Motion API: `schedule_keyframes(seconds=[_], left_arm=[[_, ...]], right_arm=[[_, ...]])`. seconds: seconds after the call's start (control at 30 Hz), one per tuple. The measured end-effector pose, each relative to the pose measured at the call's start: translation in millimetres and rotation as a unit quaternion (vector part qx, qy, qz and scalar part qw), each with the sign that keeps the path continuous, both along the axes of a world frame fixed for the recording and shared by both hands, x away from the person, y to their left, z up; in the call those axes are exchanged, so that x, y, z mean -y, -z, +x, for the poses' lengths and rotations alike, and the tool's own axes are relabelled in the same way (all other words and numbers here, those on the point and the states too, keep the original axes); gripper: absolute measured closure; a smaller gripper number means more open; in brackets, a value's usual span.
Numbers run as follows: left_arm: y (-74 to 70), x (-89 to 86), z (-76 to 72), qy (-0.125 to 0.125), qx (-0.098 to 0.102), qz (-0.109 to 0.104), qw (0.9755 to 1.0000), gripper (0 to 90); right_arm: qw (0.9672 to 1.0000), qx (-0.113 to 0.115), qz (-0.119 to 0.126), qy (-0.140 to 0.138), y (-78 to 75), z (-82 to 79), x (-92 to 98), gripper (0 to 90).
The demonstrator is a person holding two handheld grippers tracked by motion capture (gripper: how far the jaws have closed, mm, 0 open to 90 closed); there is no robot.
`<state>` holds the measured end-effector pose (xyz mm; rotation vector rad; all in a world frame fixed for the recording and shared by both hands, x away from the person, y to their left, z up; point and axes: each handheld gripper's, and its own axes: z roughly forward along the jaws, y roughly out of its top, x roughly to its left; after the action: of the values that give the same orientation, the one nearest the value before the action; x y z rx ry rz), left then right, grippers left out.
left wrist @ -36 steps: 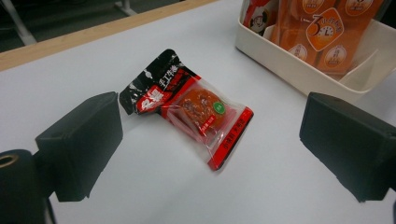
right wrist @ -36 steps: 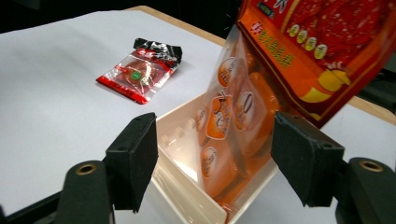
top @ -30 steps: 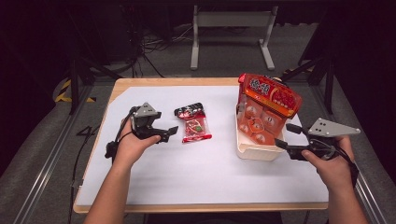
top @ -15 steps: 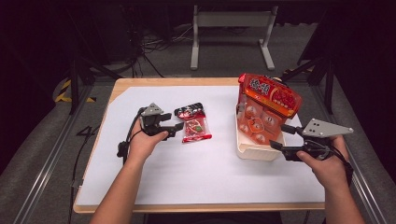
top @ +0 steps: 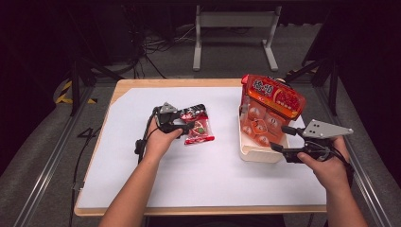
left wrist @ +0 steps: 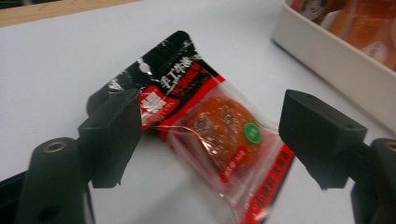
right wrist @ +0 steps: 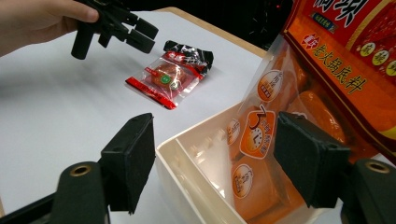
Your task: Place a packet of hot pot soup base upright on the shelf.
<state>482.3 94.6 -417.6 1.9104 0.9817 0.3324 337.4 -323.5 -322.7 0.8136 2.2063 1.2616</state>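
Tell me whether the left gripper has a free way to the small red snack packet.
Probably yes: the left gripper hangs open right over the snack packet, which lies flat on the white table sheet with nothing between them.

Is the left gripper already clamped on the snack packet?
No: in the left gripper view its fingers stand apart on either side of the snack packet, which lies flat on the table.

Work area: wooden table point(top: 137, 85) under a white sheet point(top: 208, 179), dark room.
Beyond the tongs, a grey metal stand point(top: 235, 28) and loose cables point(top: 156, 45) sit on grey floor point(top: 42, 156); yellow-black tape point(top: 71, 92) lies at far left.
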Motion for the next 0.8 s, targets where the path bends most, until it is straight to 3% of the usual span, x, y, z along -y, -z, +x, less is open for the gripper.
schedule_keyframes(seconds=[0.1, 0.27, 0.47, 0.53, 0.77, 0.8], left_arm=[[2.2, -1.3, 8.0, -0.022, 0.008, 0.002, 0.9997, 15.1], [12.0, -4.9, 19.9, -0.027, 0.013, 0.002, 0.9996, 14.0], [13.5, -7.2, 24.4, -0.027, 0.01, -0.026, 0.9993, 18.2], [13.1, -7.7, 24.5, -0.03, 0.01, -0.025, 0.9992, 19.1], [5.8, -16.3, 23.7, -0.034, 0.001, -0.026, 0.9991, 18.1], [2.2, -16.9, 26.8, -0.027, -0.021, -0.002, 0.9994, 17.2]], right_arm=[[1.0, -0.001, -0.004, 0.0, 1.1, 0.6, -1.1, 29.9], [1.0, -0.001, -0.004, -0.002, 1.6, 1.4, -2.5, 29.7], [0.9999, -0.006, -0.008, -0.004, 4.6, 3.9, -4.5, 29.5], [0.9999, -0.006, -0.01, -0.008, 4.7, 5.6, -6.6, 29.3], [0.9996, 0.004, -0.008, -0.027, 0.3, 12.1, -15.5, 29.3], [0.9995, 0.004, -0.007, -0.029, -0.1, 13.1, -17.0, 29.3]])
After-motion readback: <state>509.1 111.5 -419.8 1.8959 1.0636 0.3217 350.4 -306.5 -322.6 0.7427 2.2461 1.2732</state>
